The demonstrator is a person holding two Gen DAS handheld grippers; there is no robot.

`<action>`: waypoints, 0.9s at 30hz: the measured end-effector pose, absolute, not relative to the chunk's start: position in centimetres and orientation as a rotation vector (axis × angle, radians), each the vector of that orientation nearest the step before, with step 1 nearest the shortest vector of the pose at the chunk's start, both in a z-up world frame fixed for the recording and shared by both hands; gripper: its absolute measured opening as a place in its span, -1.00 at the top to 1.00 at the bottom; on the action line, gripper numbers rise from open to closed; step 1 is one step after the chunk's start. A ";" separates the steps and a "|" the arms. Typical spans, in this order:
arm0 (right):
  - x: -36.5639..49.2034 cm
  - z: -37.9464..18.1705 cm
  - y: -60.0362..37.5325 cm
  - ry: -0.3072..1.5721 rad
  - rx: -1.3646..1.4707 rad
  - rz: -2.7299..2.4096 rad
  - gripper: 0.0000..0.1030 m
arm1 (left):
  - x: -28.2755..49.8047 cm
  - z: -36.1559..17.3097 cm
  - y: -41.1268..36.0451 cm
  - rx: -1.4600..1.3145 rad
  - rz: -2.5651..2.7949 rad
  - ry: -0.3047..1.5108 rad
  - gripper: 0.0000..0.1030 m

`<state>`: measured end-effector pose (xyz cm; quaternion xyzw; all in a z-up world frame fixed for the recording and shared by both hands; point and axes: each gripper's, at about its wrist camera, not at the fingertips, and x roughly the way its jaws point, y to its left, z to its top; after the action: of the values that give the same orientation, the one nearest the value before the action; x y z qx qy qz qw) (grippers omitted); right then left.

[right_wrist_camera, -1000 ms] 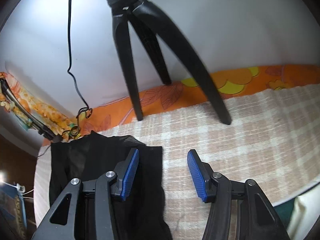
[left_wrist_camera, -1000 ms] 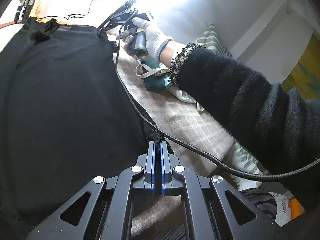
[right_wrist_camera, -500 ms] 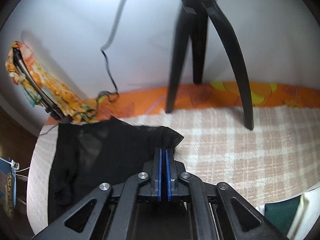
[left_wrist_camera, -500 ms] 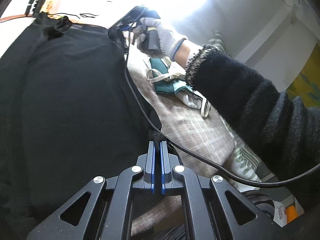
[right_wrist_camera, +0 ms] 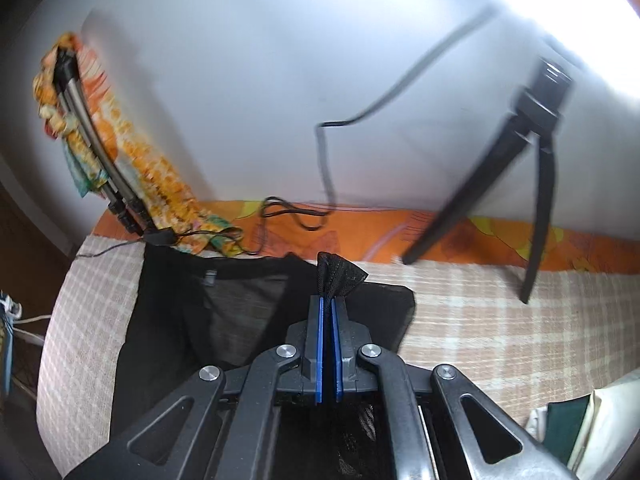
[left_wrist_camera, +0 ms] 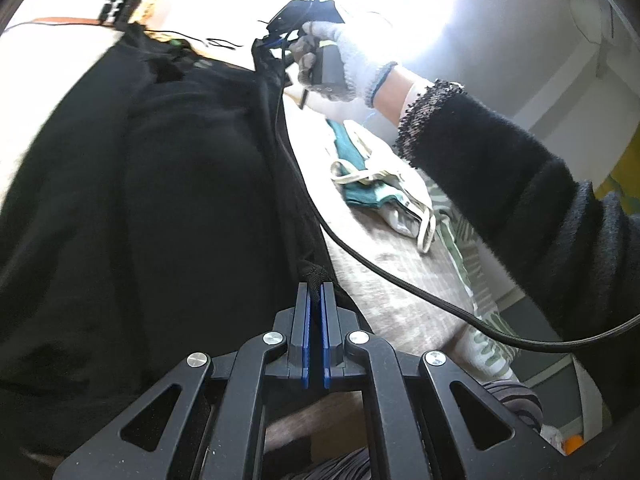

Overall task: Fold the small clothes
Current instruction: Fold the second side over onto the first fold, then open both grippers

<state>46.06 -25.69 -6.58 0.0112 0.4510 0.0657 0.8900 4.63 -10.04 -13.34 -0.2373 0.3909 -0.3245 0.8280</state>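
A black mesh garment (left_wrist_camera: 160, 200) lies spread over a checked blanket (right_wrist_camera: 500, 320). My left gripper (left_wrist_camera: 315, 290) is shut on its near right corner, and a knot of black cloth pokes out above the blue pads. My right gripper (right_wrist_camera: 328, 300) is shut on the far corner, with a peak of mesh (right_wrist_camera: 340, 274) standing up past its fingertips and the cloth below lifted off the blanket. In the left wrist view a gloved hand (left_wrist_camera: 344, 68) holds that right gripper (left_wrist_camera: 272, 42) at the top, and the garment's right edge is stretched between the two grips.
A black tripod (right_wrist_camera: 536, 120) stands on the blanket at the back right, by the wall. Folded teal and white clothes (left_wrist_camera: 368, 184) lie to the right of the garment. A black cable (left_wrist_camera: 400, 280) hangs across the blanket. An orange floral sheet (right_wrist_camera: 440, 236) edges the wall.
My right gripper has shut on the garment's far corner and lifted it, swinging left. My left gripper has kept its grip and moved along with its corner.
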 end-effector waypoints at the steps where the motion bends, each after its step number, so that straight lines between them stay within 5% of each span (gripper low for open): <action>1: 46.2 -6.6 -24.7 0.938 0.006 0.137 0.98 | 4.5 -13.4 -9.7 -0.508 -0.681 0.831 0.95; 27: 47.3 -10.4 -12.3 0.987 -0.156 0.202 0.92 | 2.3 -14.8 -5.9 -0.510 -0.557 0.808 0.94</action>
<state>47.34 -12.30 -10.38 -0.0749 0.4723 0.0968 0.8729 2.33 -5.89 -14.82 -0.2424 0.3838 -0.2646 0.8509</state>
